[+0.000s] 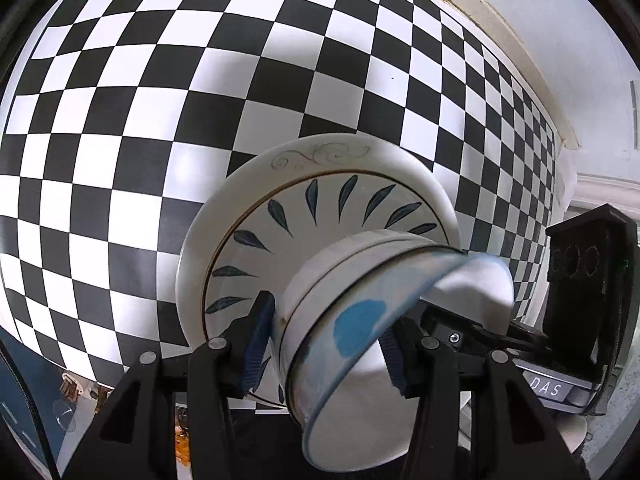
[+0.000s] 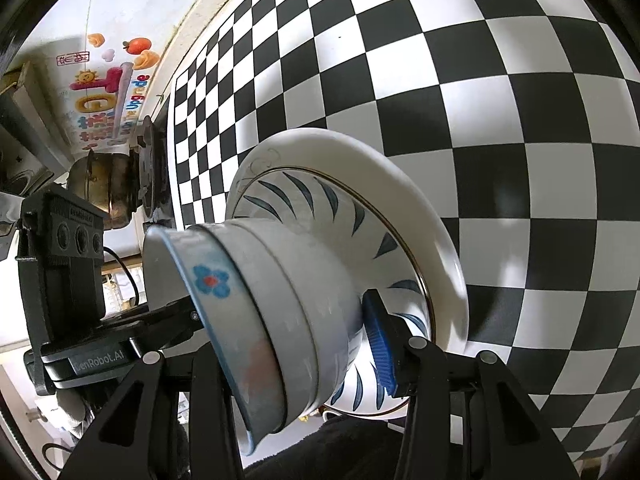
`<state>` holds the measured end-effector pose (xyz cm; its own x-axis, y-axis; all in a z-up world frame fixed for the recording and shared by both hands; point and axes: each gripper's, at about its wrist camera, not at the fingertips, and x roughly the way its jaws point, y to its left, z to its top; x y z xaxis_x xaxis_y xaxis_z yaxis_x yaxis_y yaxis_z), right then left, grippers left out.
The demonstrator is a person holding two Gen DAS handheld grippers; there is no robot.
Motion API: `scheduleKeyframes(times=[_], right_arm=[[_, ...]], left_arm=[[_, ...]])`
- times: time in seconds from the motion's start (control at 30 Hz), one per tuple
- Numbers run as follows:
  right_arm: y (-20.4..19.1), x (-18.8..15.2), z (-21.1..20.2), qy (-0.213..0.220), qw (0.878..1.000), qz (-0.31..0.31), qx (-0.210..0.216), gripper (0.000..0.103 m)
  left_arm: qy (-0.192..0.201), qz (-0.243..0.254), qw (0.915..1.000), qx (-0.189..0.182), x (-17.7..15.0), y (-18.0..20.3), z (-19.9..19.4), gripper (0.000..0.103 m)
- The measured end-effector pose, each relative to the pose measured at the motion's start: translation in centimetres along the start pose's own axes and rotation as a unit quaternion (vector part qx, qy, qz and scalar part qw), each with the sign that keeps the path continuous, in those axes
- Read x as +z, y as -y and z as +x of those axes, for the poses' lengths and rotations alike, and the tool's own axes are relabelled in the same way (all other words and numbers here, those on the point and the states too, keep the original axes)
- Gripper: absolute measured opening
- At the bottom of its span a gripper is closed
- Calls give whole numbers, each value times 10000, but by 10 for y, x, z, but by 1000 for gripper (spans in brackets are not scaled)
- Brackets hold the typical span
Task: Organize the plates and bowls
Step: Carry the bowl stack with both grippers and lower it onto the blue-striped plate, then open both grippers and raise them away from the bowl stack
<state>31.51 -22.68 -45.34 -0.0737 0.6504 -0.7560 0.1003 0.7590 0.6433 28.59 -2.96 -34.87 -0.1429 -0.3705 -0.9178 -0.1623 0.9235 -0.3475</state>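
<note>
Several nested bowls (image 1: 320, 280) stand on a leaf-patterned plate (image 1: 304, 216), which lies on a larger white plate (image 1: 224, 208) on the checkered tablecloth (image 1: 160, 80). The top bowl (image 2: 212, 280) has a blue rim and blue flowers. My left gripper (image 1: 326, 348) is shut on the stack's wall, with one blue pad (image 1: 258, 340) outside and the other inside the top bowl. My right gripper (image 2: 292, 332) grips the opposite side of the bowls (image 2: 280, 300). Its right pad (image 2: 380, 344) is against the outer bowl, and its left finger is hidden behind the rim.
Beyond the table's far edge (image 2: 188, 24) runs a pale wall. A metal pot (image 2: 100, 188) sits on a dark burner (image 2: 150, 168) to the left, under a colourful printed sheet (image 2: 104, 96). Checkered cloth extends around the plates.
</note>
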Motion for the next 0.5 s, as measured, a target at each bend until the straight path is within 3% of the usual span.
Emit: scheduleKeyframes(times=[0.4, 0.5], right_arm=[[-1, -4, -4, 36, 9999, -48, -126, 46], [-4, -6, -10, 115, 9996, -156, -208, 46]], left_arm=[[130, 128, 9996, 219, -7, 6, -4, 46], [364, 230, 9984, 375, -14, 9, -16, 46]])
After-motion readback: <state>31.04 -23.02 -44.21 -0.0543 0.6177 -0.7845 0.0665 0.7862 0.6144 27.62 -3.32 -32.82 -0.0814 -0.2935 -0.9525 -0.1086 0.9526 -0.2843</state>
